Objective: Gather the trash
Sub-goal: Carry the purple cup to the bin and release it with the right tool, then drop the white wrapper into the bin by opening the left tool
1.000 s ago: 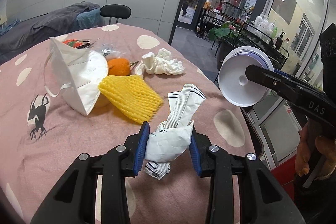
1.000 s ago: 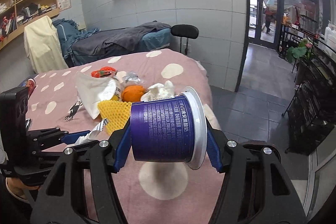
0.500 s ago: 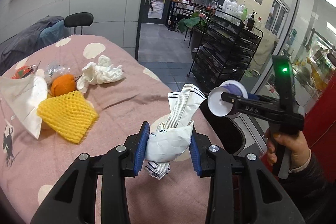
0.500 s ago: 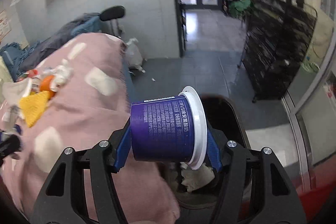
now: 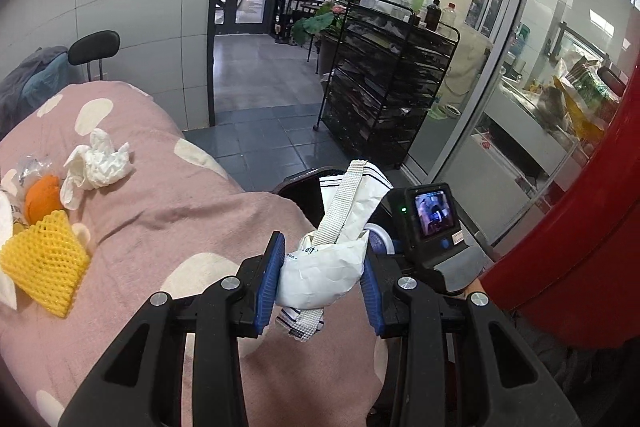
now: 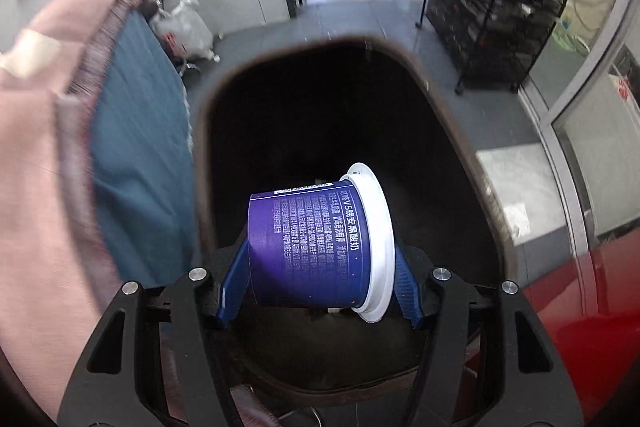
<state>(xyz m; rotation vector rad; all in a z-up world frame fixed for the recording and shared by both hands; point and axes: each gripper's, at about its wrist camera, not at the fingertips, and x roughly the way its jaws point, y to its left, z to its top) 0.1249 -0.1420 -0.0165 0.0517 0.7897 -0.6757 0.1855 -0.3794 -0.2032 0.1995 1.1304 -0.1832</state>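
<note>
My left gripper [image 5: 322, 277] is shut on a crumpled white face mask [image 5: 324, 271] with a woven strap, held above the edge of the pink spotted tablecloth [image 5: 160, 227]. My right gripper [image 6: 318, 269] is shut on a purple yogurt cup [image 6: 308, 243] with a white rim, lying sideways. It hangs over the dark mouth of a black trash bin [image 6: 436, 99]. In the left wrist view the right gripper's body and lit screen [image 5: 434, 213] sit just past the mask, over the bin [image 5: 300, 187]. On the table lie a crumpled white tissue [image 5: 98, 165], an orange [image 5: 42, 197] and yellow foam netting [image 5: 44, 263].
A black wire shelf rack [image 5: 384, 87] with bottles on top stands on the tiled floor beyond the bin. A red surface [image 5: 580, 227] rises at the right, beside glass panels. A black chair [image 5: 94, 45] stands behind the table. A tied plastic bag [image 6: 186, 27] sits on the floor.
Both grippers swung right, off the table toward the bin. The right one dropped and tipped downward until the cup hung over the bin's mouth. Both grips stayed the same.
</note>
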